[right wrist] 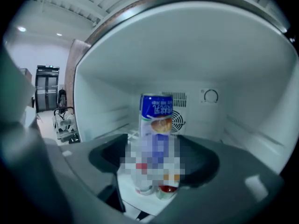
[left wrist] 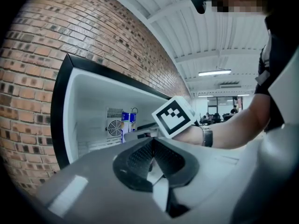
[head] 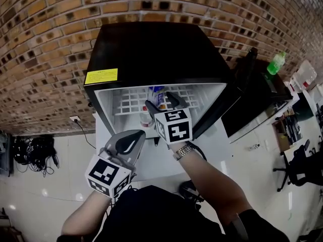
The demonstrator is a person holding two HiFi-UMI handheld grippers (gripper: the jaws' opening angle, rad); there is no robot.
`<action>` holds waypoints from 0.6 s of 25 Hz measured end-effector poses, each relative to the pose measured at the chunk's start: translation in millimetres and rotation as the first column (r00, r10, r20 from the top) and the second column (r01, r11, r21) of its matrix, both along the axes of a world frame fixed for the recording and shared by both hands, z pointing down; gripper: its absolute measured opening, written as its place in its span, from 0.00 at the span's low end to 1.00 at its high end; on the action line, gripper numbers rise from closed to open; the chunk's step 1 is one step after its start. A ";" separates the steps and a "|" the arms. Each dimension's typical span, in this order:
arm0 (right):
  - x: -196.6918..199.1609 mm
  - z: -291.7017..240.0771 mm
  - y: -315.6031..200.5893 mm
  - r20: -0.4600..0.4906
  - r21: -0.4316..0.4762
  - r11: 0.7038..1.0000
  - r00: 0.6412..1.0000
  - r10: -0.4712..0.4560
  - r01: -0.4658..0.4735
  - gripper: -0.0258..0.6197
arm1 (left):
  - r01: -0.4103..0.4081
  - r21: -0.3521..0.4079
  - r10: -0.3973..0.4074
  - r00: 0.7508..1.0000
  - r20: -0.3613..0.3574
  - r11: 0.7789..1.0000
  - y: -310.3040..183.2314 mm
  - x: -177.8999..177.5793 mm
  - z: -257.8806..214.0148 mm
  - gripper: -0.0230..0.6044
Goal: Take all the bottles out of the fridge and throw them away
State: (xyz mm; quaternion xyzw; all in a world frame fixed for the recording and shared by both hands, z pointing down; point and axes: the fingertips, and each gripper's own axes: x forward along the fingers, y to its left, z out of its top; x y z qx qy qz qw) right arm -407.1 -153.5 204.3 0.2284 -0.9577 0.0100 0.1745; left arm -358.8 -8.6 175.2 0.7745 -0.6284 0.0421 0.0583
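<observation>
Two bottles (right wrist: 144, 186) and one carton (right wrist: 156, 113) stand in the fridge (head: 151, 49).

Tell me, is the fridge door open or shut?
Open: the door stands swung out to the right, baring the fridge's white interior, wire shelf and blue carton.

Small bottles (right wrist: 142, 188) stand upright inside the open fridge (head: 151, 49).

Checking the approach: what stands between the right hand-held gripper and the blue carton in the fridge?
Small bottles stand there, before the blue carton: right gripper view.
</observation>
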 end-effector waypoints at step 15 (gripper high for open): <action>-27.8 6.7 -22.1 -0.022 0.008 0.999 0.999 0.031 -0.031 0.46 | -0.004 -0.001 0.004 1.000 -0.011 1.000 0.2 -27.9 0.6 0.04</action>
